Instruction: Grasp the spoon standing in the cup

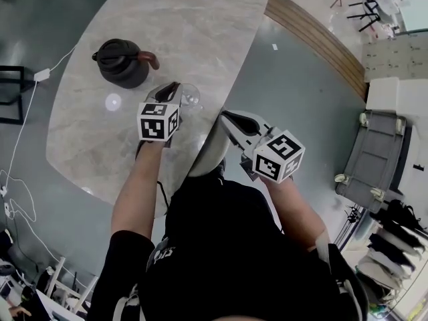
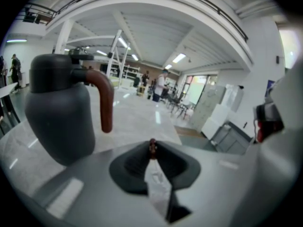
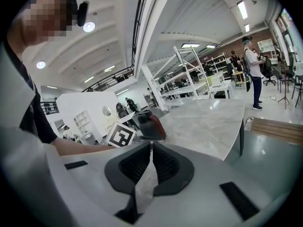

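Note:
A clear glass cup [image 1: 189, 97] stands on the marble table [image 1: 174, 25], just right of my left gripper [image 1: 175, 87]. In the left gripper view the dark jaws meet at their tips on a small reddish-brown knob, the top of the spoon [image 2: 152, 147]. My left gripper [image 2: 152, 151] is shut on it. The cup itself is hidden below the jaws there, and the spoon does not show apart in the head view. My right gripper [image 1: 225, 115] hangs by the table's near right edge. In its own view my right gripper [image 3: 150, 144] is shut with nothing between its pads.
A black jug [image 1: 122, 62] with a brown handle stands on the table behind and left of the cup, and looms large in the left gripper view as the jug [image 2: 59, 110]. A grey cart [image 1: 374, 156] stands on the floor at right. A cable and white adapter [image 1: 41, 74] lie at left.

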A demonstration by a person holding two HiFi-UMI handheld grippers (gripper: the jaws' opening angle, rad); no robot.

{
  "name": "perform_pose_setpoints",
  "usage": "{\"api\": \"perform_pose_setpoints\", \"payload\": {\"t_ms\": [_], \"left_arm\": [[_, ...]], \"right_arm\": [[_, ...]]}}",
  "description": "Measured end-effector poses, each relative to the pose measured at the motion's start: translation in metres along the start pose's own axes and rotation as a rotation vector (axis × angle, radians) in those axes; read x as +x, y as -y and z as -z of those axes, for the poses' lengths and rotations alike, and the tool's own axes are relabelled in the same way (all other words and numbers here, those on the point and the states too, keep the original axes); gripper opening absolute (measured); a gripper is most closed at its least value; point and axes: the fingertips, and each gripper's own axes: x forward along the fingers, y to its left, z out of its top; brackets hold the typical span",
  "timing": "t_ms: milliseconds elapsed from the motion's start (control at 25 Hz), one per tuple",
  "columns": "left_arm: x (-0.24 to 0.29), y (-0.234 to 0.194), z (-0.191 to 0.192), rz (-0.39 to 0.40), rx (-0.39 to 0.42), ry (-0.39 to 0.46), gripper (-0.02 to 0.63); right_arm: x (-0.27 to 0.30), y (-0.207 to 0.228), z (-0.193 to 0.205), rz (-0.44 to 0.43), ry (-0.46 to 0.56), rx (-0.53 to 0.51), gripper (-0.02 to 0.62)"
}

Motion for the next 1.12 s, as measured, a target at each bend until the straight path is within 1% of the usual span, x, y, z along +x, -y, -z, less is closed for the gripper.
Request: {"api": "perform_pose_setpoints", "payload": {"t_ms": [200,400,600,800,960,1120], "left_arm": [[-0.01,0.008,-0.006,-0.014,0.024,0.018,0.048],[-0.032,0.022,-0.025,-0.042,0.034,0.066,0.048],[-0.063,0.034,-0.048,-0.086,0.04,0.117,0.048],[-0.098,0.053,-0.074,-0.123,0.048,0.187,0.048],[-0.13,0.067,-0.09,-0.147,0.056,0.238,0.048],[-0.162,0.072,-0.102,-0.173,0.066,0.282,0.048]], "right_arm": [[-0.017,-0.002,-0.003,0.011,0.014,-0.012,0.011],[-0.034,-0.003,-0.012,-0.001,0.042,-0.034,0.011],[-0.046,-0.008,-0.028,-0.03,0.086,-0.064,0.008],[-0.059,-0.01,-0.042,-0.061,0.125,-0.1,0.005],[-0.072,-0.009,-0.056,-0.064,0.172,-0.115,0.003],[-0.08,-0.008,-0.068,-0.064,0.216,-0.132,-0.005]]}}
